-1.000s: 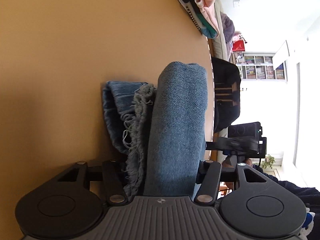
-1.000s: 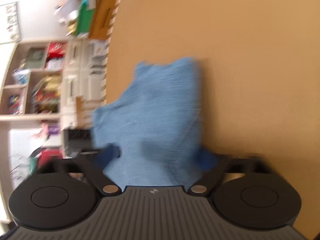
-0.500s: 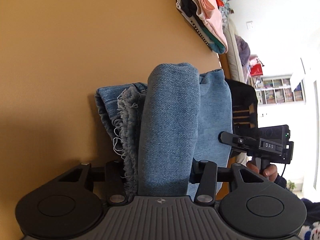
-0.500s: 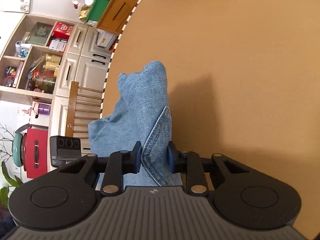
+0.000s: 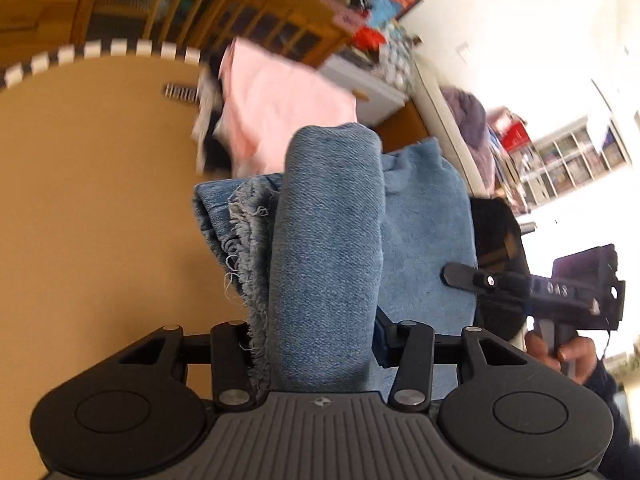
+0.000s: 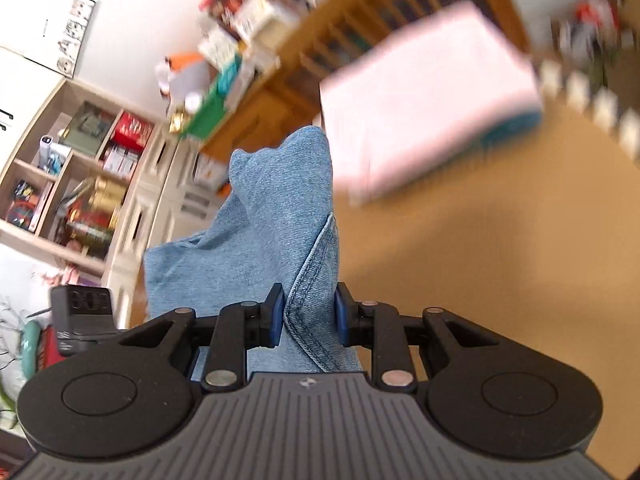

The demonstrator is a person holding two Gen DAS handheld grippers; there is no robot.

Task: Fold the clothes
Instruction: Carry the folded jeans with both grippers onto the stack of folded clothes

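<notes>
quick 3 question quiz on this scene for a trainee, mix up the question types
1. True or false: each gripper is clamped on part of the blue denim garment.
2. What lies on the tan table beyond the denim? A) a pink folded garment B) a green towel C) a cardboard box
3. Fill in: the denim edge beside the left gripper is ____, while the right gripper holds a stitched seam.

Key
1. True.
2. A, the pink folded garment on a small pile.
3. Frayed.
</notes>
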